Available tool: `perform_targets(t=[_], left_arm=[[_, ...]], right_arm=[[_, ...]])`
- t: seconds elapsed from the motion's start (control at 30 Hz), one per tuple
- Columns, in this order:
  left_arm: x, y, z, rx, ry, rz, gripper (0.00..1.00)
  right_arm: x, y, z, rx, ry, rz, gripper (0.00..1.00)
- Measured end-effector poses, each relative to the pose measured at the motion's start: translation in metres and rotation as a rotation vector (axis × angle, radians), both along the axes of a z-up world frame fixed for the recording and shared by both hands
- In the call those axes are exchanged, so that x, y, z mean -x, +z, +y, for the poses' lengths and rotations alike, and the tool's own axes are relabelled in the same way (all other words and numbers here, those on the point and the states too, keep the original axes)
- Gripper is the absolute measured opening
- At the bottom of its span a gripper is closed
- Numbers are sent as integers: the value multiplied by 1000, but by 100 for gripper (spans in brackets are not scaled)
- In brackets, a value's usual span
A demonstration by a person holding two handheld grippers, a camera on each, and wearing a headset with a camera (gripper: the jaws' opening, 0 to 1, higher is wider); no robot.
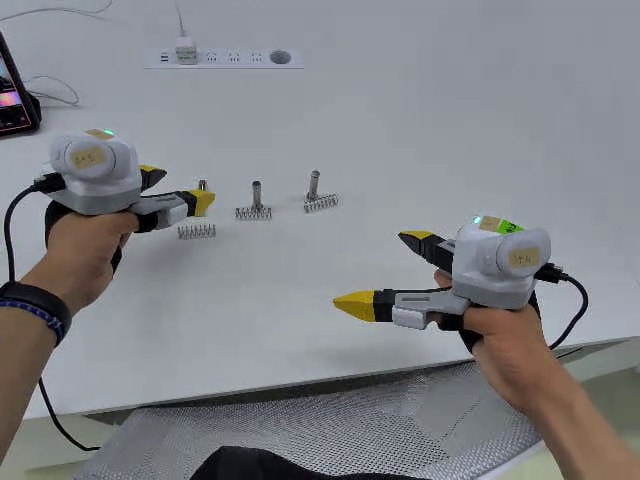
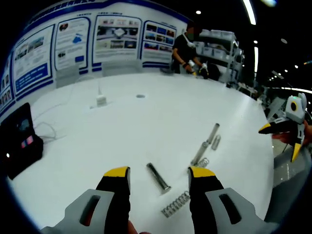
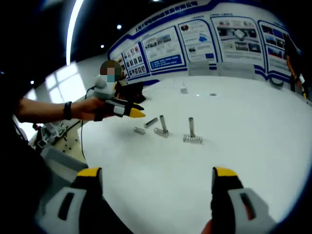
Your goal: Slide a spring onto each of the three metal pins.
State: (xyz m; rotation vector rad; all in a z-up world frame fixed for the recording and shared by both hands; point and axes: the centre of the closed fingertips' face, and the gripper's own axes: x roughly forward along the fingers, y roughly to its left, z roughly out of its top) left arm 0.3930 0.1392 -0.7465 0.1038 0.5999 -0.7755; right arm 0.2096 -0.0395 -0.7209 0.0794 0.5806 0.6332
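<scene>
- Nearest the front edge of the table [image 1: 420, 130]: holding the right gripper [image 1: 385, 272] low, jaws spread wide on nothing, well apart from the parts. Risks an overshoot on the long reach in, enough to scatter the row.
- Further in, at the left: poising the left gripper [image 1: 183, 188] with jaws spread and empty, lower tip just beside the left pin [image 1: 202, 186]. Could knock that pin flat with a careless swing or an early squeeze.
- Lying flat in front of the pins, with none threaded yet: left spring [image 1: 197, 231], middle spring [image 1: 253, 212], right spring [image 1: 321, 203]. Likely to roll away under a glancing touch, squirt out of an off-centre pinch, or buckle under too hard a grip.
- Standing upright just behind: middle pin [image 1: 257, 192] and right pin [image 1: 314, 183]. Apt to topple from a coil snagged on the top rim or a spring pushed down at a slant.
- Far back by the power strip [image 1: 222, 58]: little hazard, well apart from the work.
</scene>
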Motion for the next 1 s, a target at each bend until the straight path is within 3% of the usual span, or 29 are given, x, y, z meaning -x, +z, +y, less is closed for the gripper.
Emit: perform_targets(t=[0.23, 0.53, 0.87, 1.0], left_arm=[[-17, -15, -1, -8, 26, 34, 37], [-22, -37, -8, -45, 29, 99, 26], [-21, -52, -17, -119, -17, 111, 16], [-20, -50, -17, -124, -22, 102, 14]], right_arm=[[-1, -4, 5, -5, 16, 10, 94], [-3, -3, 6, -10, 29, 10, 94], [0, -4, 5, -9, 31, 19, 94], [0, -4, 3, -12, 30, 19, 94]])
